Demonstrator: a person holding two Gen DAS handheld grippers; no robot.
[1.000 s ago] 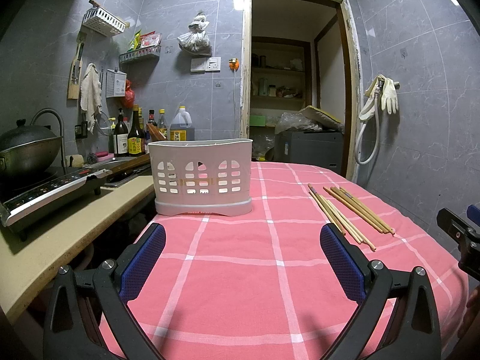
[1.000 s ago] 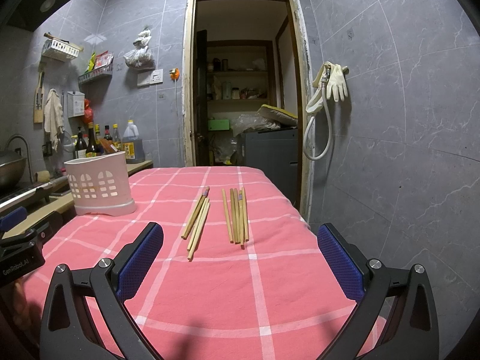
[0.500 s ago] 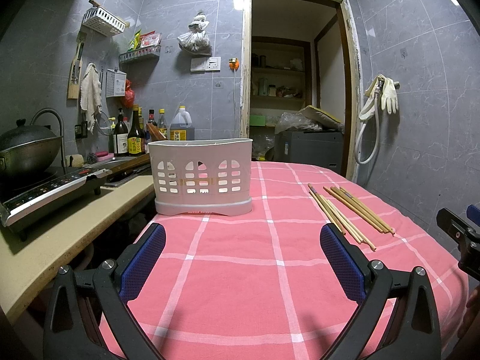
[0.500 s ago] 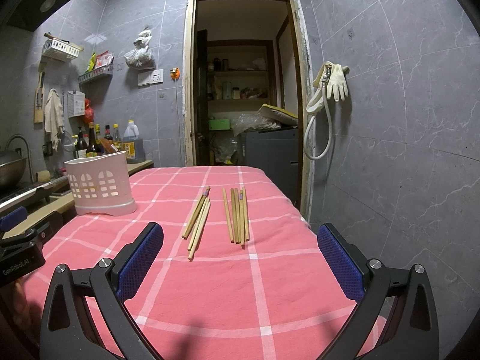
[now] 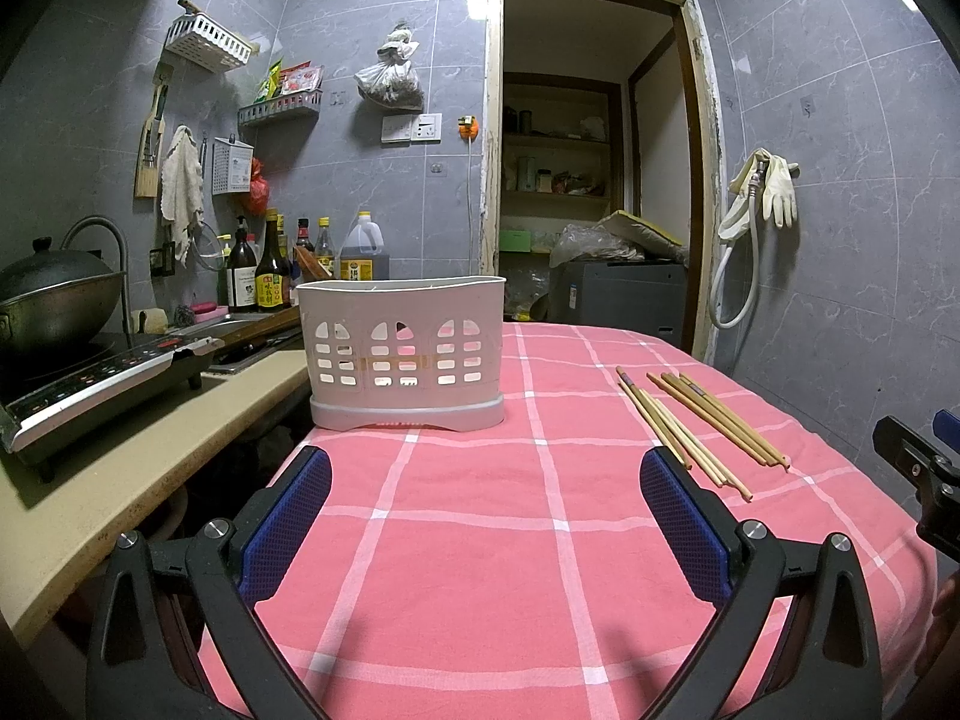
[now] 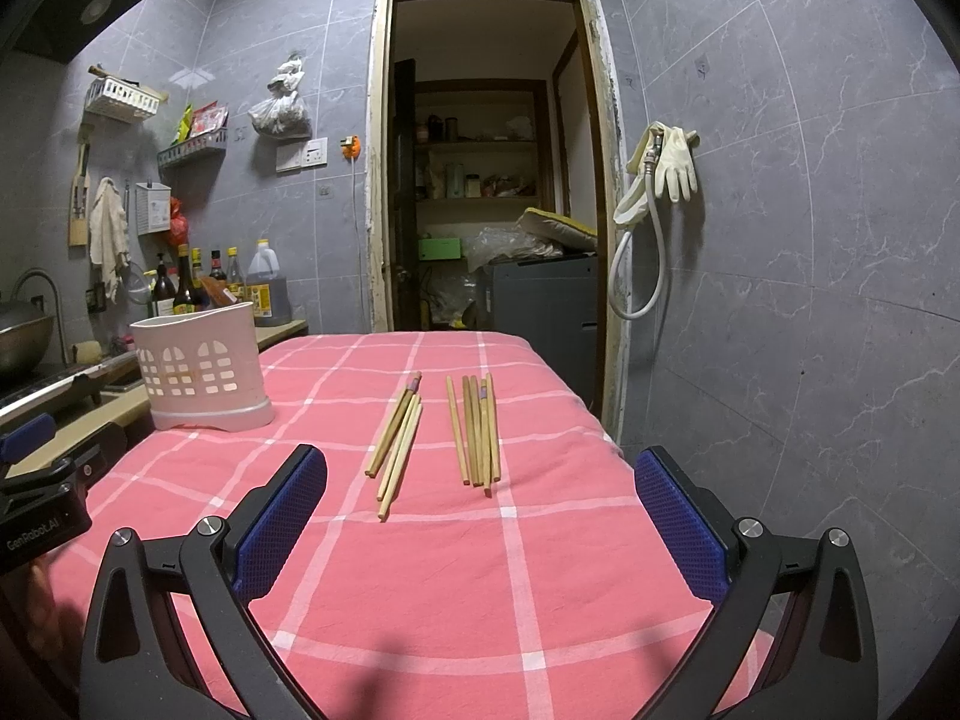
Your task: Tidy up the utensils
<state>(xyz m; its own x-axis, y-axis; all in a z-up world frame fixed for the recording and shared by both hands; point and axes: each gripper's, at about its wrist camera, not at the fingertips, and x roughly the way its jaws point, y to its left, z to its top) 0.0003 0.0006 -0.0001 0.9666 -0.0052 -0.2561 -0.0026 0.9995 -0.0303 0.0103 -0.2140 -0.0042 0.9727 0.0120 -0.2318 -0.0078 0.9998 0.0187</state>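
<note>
Two bunches of wooden chopsticks lie flat on the pink checked tablecloth (image 6: 540, 570): a left bunch (image 6: 396, 444) and a right bunch (image 6: 478, 429). In the left wrist view they lie at the right, the left bunch (image 5: 678, 435) and the right bunch (image 5: 720, 417). A white perforated utensil holder (image 5: 403, 348) stands upright at the table's far left; it also shows in the right wrist view (image 6: 201, 369). My left gripper (image 5: 480, 516) is open and empty, facing the holder. My right gripper (image 6: 480, 510) is open and empty, short of the chopsticks.
A beige counter (image 5: 120, 480) runs along the table's left edge, with an induction cooker (image 5: 102, 384), a wok (image 5: 54, 300) and sauce bottles (image 5: 270, 276). A grey tiled wall (image 6: 810, 300) is close on the right. An open doorway (image 6: 492, 180) lies beyond the table.
</note>
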